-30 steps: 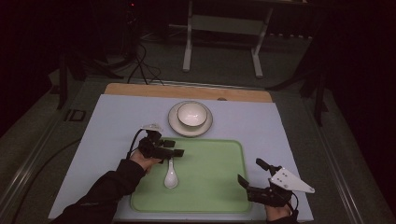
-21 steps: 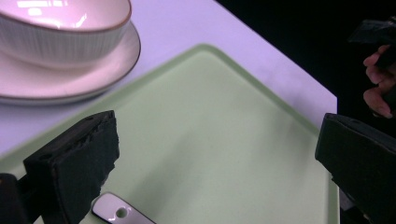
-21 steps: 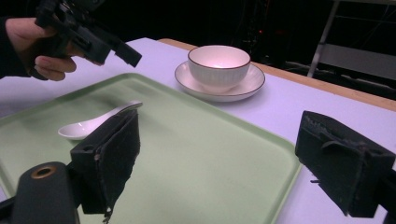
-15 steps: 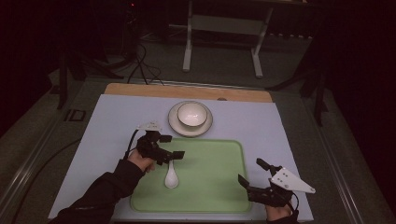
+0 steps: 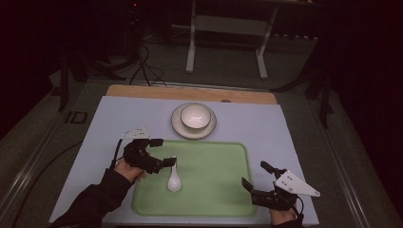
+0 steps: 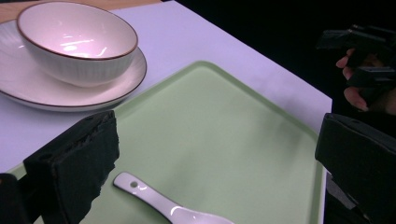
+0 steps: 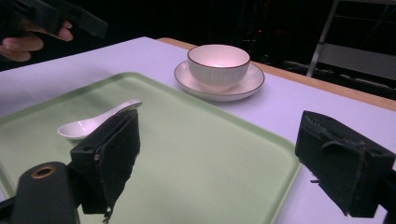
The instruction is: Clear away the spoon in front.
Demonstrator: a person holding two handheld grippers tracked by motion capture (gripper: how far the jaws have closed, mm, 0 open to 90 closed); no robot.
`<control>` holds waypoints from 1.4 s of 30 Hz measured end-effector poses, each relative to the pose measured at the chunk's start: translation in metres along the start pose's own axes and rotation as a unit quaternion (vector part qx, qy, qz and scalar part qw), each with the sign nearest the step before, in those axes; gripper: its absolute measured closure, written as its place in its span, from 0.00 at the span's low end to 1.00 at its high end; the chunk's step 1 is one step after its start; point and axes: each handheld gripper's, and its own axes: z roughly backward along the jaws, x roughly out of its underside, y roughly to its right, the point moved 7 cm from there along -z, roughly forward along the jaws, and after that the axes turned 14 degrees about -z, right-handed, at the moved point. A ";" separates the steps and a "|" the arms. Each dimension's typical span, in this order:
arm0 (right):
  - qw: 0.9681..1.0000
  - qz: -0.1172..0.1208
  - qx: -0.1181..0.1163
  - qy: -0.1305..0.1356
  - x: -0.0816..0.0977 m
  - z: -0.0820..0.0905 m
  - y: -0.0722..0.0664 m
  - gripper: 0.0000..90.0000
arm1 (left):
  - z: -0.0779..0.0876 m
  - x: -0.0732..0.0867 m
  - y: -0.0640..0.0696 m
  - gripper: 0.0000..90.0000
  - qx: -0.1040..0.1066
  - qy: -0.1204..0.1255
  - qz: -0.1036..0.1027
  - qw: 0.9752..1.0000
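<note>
Left gripper (image 5: pixel 161 152) is held released above the spoon (image 5: pixel 173 179), which lies on the tray (image 5: pixel 214 156); its jaws have just been opening.

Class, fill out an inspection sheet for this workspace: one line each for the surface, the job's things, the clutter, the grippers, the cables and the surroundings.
Surface: pale lilac mat on a table with a wooden far edge; green tray at the near side.
Job's things: white spoon lies on the tray's left part, bowl end nearest the person. White bowl stands on a plate beyond the tray.
Clutter: nothing seen.
Grippers: left hand-held gripper open, its jaws just opened, above the spoon's handle, nothing between them. Right hand-held gripper open and empty at the tray's near right corner.
Cables: a cable loops from the left gripper; more lie on the floor.
Surroundings: dark room; a metal stand behind the table.
</note>
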 end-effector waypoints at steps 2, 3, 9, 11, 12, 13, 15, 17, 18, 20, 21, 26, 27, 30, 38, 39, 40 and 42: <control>1.000 -0.001 0.001 0.000 0.000 0.000 0.000 0.15 | 0.004 0.002 0.000 0.00 -0.005 0.005 0.007 1.000; 1.000 -0.001 0.001 0.000 0.000 0.000 0.000 0.15 | 0.006 0.003 0.000 0.00 -0.002 0.005 0.009 1.000; 1.000 -0.001 0.001 0.000 0.000 0.000 0.000 0.15 | 0.013 0.014 0.003 0.00 -0.011 -0.001 -0.002 1.000; 1.000 -0.001 0.001 0.000 0.000 0.000 0.000 0.15 | 0.017 0.019 0.004 0.00 -0.019 0.000 0.001 1.000; 1.000 -0.001 0.001 0.000 0.000 0.000 0.000 0.15 | 0.019 0.020 0.004 0.00 -0.020 -0.001 0.001 1.000; 1.000 -0.001 0.001 0.000 0.000 0.000 0.000 0.15 | 0.020 0.022 0.005 0.00 -0.021 0.000 0.001 1.000; 1.000 0.000 0.001 -0.001 0.000 0.000 0.000 0.15 | 0.024 0.026 0.007 0.00 -0.023 -0.001 0.000 1.000; 1.000 0.000 0.001 -0.001 0.000 0.000 0.000 0.15 | 0.027 0.030 0.008 0.00 -0.025 -0.002 0.000 1.000; 1.000 0.000 0.001 -0.001 0.000 0.000 0.000 0.15 | 0.028 0.031 0.008 0.00 -0.025 -0.002 0.000 1.000; 1.000 0.000 0.001 -0.001 0.000 0.000 0.000 0.15 | 0.029 0.033 0.008 0.00 -0.027 -0.003 0.000 1.000; 1.000 0.000 0.001 -0.001 0.000 0.000 0.000 0.15 | 0.029 0.033 0.008 0.00 -0.027 -0.003 0.000 1.000; 1.000 0.003 0.001 -0.001 0.000 -0.001 0.000 0.15 | 0.037 0.049 0.011 0.00 -0.045 -0.002 0.002 0.999; 1.000 0.002 0.001 -0.001 0.001 -0.001 0.000 0.15 | 0.038 0.050 0.012 0.00 -0.046 0.002 0.002 0.999; 1.000 0.003 0.000 -0.002 0.001 -0.001 0.000 0.15 | 0.042 0.053 0.012 0.00 -0.051 0.011 0.002 0.999; 1.000 0.001 0.000 -0.004 0.001 -0.001 0.000 0.15 | 0.037 0.060 0.015 0.00 -0.053 0.005 -0.006 0.999; 1.000 0.001 0.000 -0.004 0.001 -0.002 0.000 0.15 | 0.035 0.061 0.016 0.00 -0.052 0.004 -0.009 0.999; 1.000 0.003 -0.001 -0.005 0.001 -0.002 -0.001 0.15 | 0.034 0.062 0.016 0.00 -0.052 0.004 -0.011 0.999; 1.000 0.004 -0.002 -0.005 0.001 -0.002 -0.001 0.15 | 0.032 0.064 0.018 0.00 -0.051 0.001 -0.014 0.999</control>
